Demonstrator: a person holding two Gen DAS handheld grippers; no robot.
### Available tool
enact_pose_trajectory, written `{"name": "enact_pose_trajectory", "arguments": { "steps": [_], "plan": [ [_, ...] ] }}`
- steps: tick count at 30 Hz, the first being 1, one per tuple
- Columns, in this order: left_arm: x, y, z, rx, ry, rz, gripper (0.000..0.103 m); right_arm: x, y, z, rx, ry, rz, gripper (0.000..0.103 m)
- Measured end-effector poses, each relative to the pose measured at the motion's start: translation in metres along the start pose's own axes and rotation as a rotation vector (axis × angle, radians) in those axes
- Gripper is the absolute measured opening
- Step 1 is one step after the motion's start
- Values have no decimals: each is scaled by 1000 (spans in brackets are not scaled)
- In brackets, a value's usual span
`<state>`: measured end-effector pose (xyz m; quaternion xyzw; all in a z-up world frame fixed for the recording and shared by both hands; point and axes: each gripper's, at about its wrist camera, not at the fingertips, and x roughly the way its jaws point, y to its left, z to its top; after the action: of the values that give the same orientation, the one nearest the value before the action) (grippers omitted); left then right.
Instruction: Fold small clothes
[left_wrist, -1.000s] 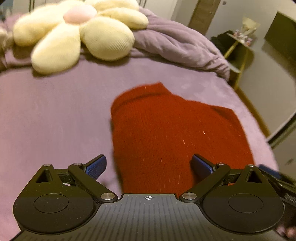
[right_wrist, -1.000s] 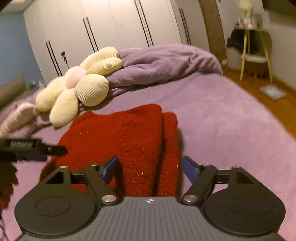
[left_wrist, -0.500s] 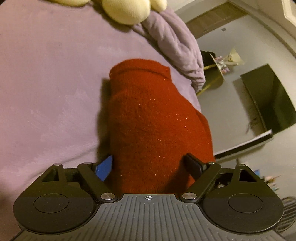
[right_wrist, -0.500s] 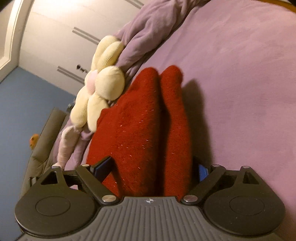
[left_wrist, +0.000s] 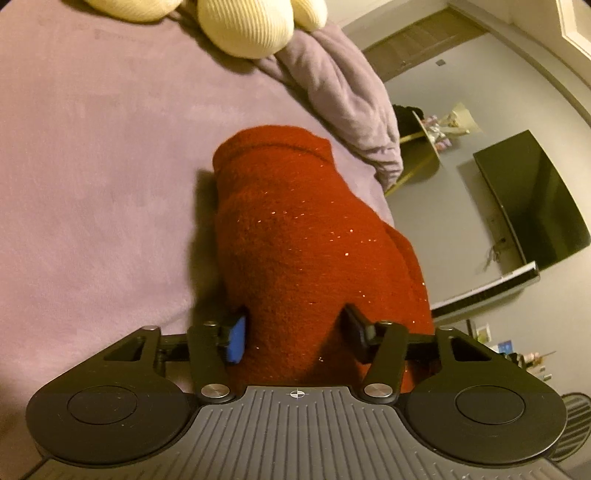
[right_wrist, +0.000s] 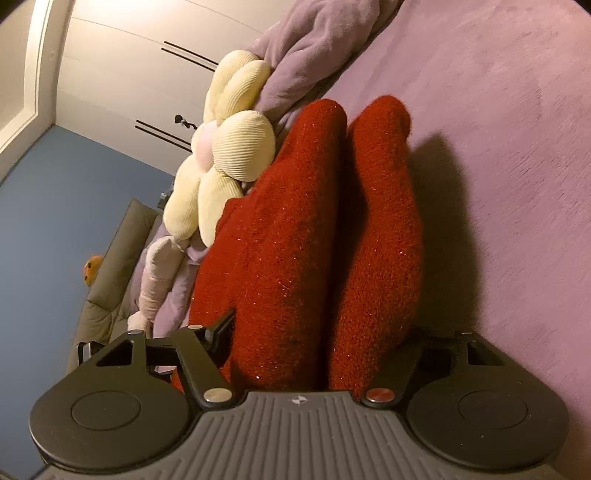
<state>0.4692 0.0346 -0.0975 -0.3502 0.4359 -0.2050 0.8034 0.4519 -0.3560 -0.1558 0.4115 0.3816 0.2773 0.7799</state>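
A folded red knit garment (left_wrist: 295, 236) lies on the purple bed (left_wrist: 92, 177). My left gripper (left_wrist: 295, 332) straddles its near end, blue pad (left_wrist: 236, 338) on the left and dark finger on the right, jaws closing on the thick fabric. In the right wrist view the same garment (right_wrist: 314, 240) shows two folded ridges. My right gripper (right_wrist: 314, 332) straddles both ridges; its left finger (right_wrist: 221, 332) shows, the right one is hidden behind the cloth.
A cream flower-shaped plush (right_wrist: 225, 147) and a bunched purple blanket (left_wrist: 340, 85) lie at the head of the bed. The bed's edge is just right of the garment (left_wrist: 388, 206), with a TV (left_wrist: 532, 195) and a yellow side table beyond.
Both grippers rolled sideways and pushed onto the garment's ends. The jaws have narrowed around the fabric, and the garment now fills the space between the fingers.
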Motion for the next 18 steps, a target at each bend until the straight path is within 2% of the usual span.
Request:
{"name": "enact_pose_trajectory", "arguments": {
  "steps": [5, 11, 14, 16, 18],
  "plan": [
    [-27, -1, -1, 26, -30, 19, 50, 7, 24, -6, -15, 11, 47, 66],
    [-73, 10, -7, -1, -89, 81, 50, 35, 57, -31, -23, 90, 113, 65],
    [-103, 11, -16, 13, -121, 149, 50, 53, 70, -46, -33, 143, 151, 65],
    [-115, 15, -24, 20, -132, 212, 50, 65, 78, -54, -53, 179, 139, 66],
    [-124, 15, -29, 64, -139, 267, 50, 69, 87, -61, -91, 185, 72, 74]
  ]
}}
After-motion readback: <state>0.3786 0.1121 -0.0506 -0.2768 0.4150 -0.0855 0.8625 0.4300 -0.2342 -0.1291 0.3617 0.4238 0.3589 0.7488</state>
